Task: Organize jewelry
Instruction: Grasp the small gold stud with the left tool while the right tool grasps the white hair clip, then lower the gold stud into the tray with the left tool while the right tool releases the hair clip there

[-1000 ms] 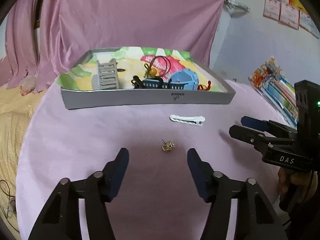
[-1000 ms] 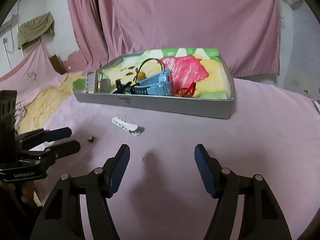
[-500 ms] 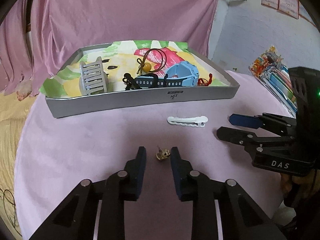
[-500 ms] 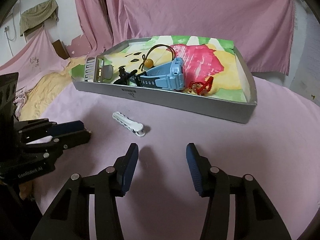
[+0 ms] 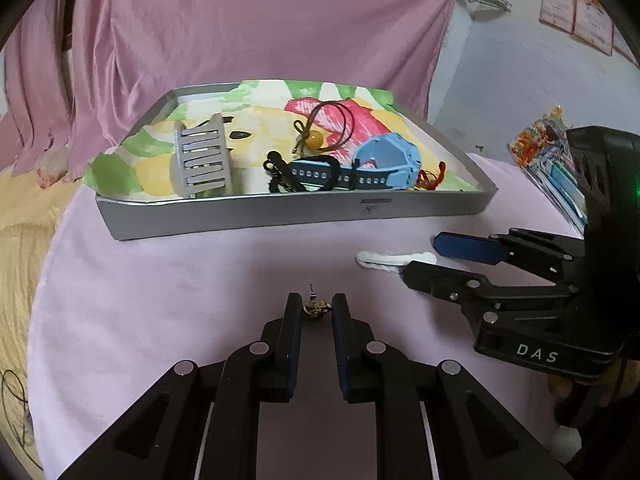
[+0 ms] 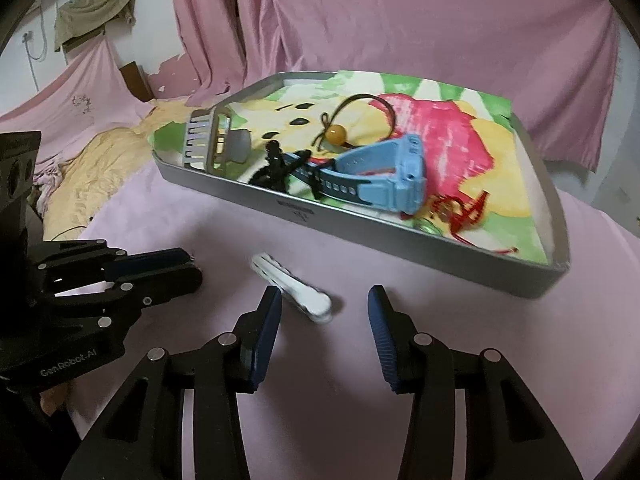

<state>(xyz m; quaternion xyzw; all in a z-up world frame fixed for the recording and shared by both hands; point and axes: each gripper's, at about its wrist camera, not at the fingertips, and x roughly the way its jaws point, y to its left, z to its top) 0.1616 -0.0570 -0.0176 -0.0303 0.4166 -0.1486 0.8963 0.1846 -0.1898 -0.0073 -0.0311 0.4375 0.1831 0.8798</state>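
Now, biggest thing first: the round table (image 5: 160,264) under its pink cloth, and on it the grey tray (image 5: 280,212) already carrying a grey claw clip (image 5: 202,164), a blue watch (image 5: 380,168), a beaded cord and some red string. Just in front of the tray lies the white hair clip (image 6: 296,292), flat on the cloth, partly inside the mouth of the right gripper (image 6: 322,320) — its fingers stand wide apart, nothing held, one end of the clip between them. Smaller still: the left gripper (image 5: 316,312) is drawn in narrow around the tiny gold earring (image 5: 316,309), pads at or almost at its sides, post sticking up — I judge it a pinch just taking hold, earring at table level. The risk? That stud is so small it could twist or squirt out if the pads bite off-centre, or drop on the way to the tray. And the two tools sit near each other, so a careless lift could knock the hair clip.
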